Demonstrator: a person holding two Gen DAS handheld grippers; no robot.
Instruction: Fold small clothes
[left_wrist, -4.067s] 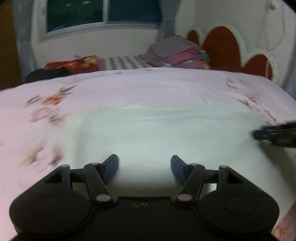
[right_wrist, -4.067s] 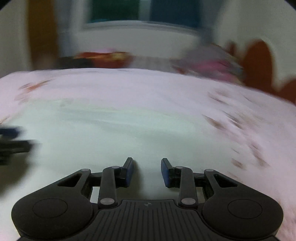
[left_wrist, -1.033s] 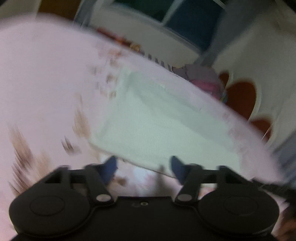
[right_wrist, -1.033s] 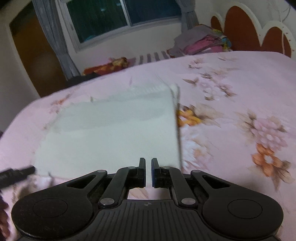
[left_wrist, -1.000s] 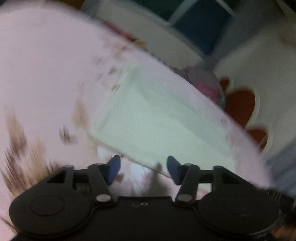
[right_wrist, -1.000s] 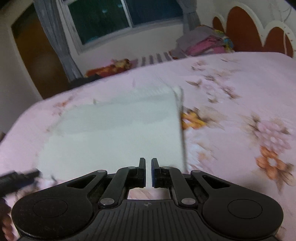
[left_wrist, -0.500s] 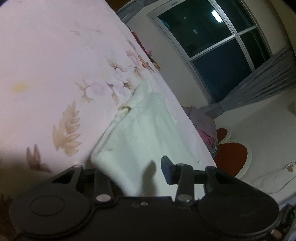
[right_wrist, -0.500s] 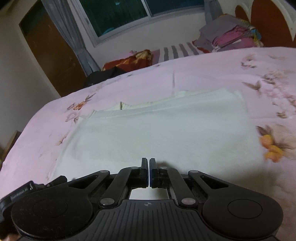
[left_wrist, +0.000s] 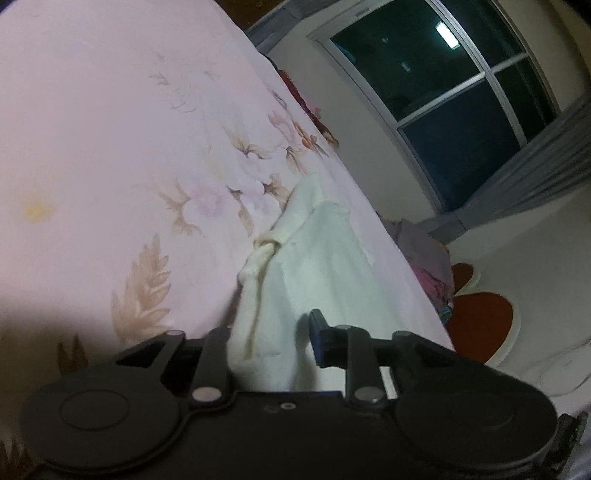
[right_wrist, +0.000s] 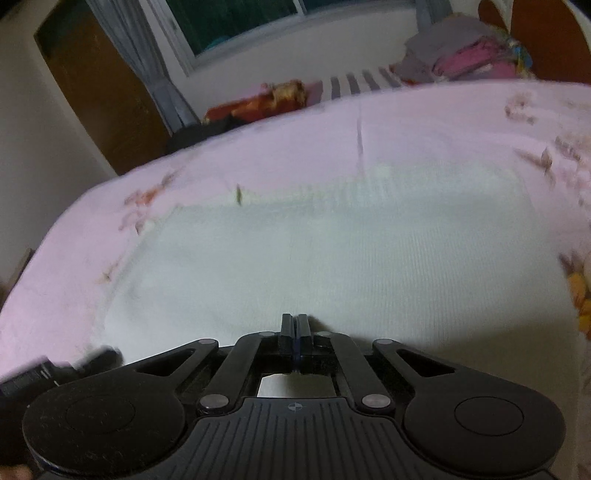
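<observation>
A pale cream garment (right_wrist: 332, 258) lies spread on the pink floral bedsheet (right_wrist: 92, 240). In the right wrist view my right gripper (right_wrist: 294, 325) is shut on the garment's near edge. In the left wrist view the same garment (left_wrist: 314, 266) bunches up between the fingers of my left gripper (left_wrist: 273, 332); the jaws stand apart with cloth between them, and the left finger is hidden behind the fabric. The left gripper's body (right_wrist: 55, 369) shows at the lower left of the right wrist view.
A pile of folded clothes (right_wrist: 469, 55) sits at the head of the bed by the red and white headboard (left_wrist: 480, 314). Red and dark clothes (right_wrist: 266, 99) lie at the far edge. A dark window (left_wrist: 443, 85) and a wooden door (right_wrist: 92, 92) are behind.
My left gripper has gone from hovering before the garment's edge to having the corner bunched between its jaws, tilted sideways. My right gripper has slid left along the near edge, shut.
</observation>
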